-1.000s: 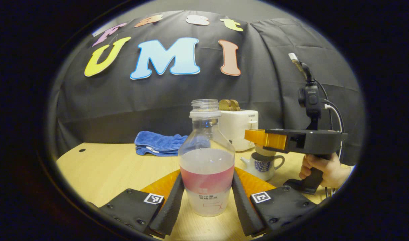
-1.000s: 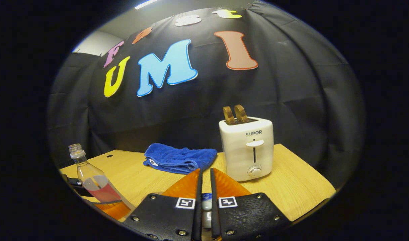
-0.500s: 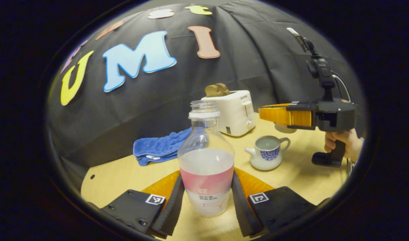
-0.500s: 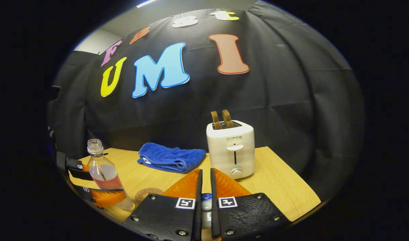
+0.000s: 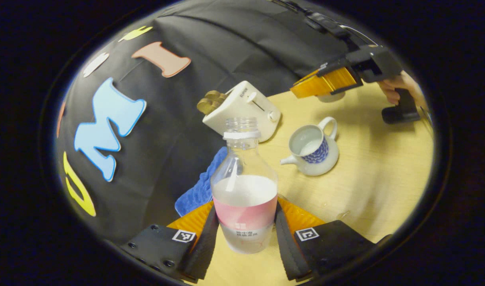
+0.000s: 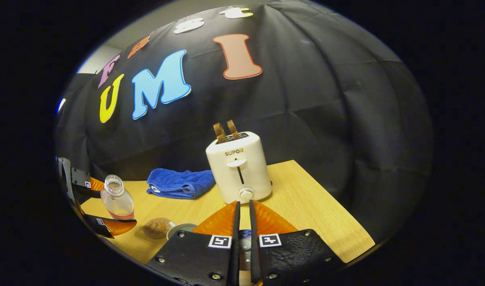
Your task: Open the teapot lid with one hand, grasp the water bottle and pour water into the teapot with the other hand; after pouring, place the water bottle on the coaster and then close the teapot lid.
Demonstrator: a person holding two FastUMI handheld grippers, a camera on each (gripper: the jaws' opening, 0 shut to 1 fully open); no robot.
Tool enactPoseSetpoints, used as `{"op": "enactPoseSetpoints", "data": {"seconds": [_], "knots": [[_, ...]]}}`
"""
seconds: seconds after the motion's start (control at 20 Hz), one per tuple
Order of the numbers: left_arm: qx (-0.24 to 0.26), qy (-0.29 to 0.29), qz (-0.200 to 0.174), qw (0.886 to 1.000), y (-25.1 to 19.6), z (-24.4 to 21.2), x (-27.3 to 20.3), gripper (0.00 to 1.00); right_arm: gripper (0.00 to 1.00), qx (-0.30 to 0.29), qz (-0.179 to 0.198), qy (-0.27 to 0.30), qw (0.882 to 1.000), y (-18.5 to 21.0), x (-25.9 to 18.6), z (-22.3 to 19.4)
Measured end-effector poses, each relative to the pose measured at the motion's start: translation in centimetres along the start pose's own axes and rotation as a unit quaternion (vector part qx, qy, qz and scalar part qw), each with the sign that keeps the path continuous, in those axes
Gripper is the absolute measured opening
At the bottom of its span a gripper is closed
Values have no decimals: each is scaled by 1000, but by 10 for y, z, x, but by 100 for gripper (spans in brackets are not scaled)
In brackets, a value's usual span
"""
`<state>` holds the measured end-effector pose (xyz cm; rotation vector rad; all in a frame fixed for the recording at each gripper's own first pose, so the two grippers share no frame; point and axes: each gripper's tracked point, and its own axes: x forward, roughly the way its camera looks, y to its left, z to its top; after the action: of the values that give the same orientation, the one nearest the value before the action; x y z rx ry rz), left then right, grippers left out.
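Note:
My left gripper [image 5: 245,207] is shut on a clear, uncapped water bottle [image 5: 244,186] with a pink label, about half full. It holds the bottle off the table, tilted, with its mouth [image 5: 241,124] pointing toward the open white-and-blue teapot [image 5: 313,150] to its right. Beyond the pot my right gripper [image 5: 306,86], held by a hand [image 5: 397,85], carries the white lid [image 5: 330,97] above the table. In the right gripper view that gripper [image 6: 242,204] is shut on the lid's knob [image 6: 245,241]. The bottle [image 6: 116,198], left gripper [image 6: 95,206], round coaster [image 6: 156,227] and teapot rim [image 6: 181,228] sit low left.
A white toaster [image 6: 238,169] with two slices of toast stands at the back of the wooden table [image 6: 310,210]. A folded blue cloth [image 6: 181,182] lies to its left. In the left gripper view, the toaster [image 5: 242,108] and cloth [image 5: 201,186] lie behind the bottle.
The left gripper has lifted the bottle and rolled it over toward the teapot. The right gripper has carried the lid farther off to the side, baring the open pot.

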<state>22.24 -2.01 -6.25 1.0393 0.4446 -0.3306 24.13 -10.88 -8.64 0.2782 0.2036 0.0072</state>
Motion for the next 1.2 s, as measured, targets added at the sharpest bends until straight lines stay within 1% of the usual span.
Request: {"op": "enactPoseSetpoints", "data": {"seconds": [0.1, 0.2, 0.25, 0.4, 0.5, 0.65, 0.85, 1.05, 1.2], "knots": [[44, 10, 0, 999, -2, 5, 1, 82, 11, -12, -12, 3, 1000, -7, 3, -6], [87, 16, 2, 996, -2, 13, 0, 82, 11, -22, -11, 7, 1000, -6, 4, -10], [107, 17, 4, 994, -2, 16, 0, 82, 11, -35, -16, 7, 999, -7, 6, -12], [171, 25, 1, 985, -5, 25, -3, 82, 11, -73, -34, 14, 997, -13, 9, -19], [215, 28, 8, 976, -7, 30, -4, 82, 11, -99, -45, 4, 994, -16, 8, -15], [253, 21, 6, 967, -12, 36, -7, 82, 11, -119, -62, -2, 991, -23, 6, -10], [295, 28, -7, 955, -14, 31, -12, 82, 11, -98, -81, 2, 992, -41, 5, -7], [343, 42, 17, 938, -5, 28, 0, 82, 11, -86, -86, -9, 993, -44, 1, 3], [395, 48, 27, 917, -2, 32, 5, 82, 11, -92, -83, -14, 992, -41, -1, 6]]}}
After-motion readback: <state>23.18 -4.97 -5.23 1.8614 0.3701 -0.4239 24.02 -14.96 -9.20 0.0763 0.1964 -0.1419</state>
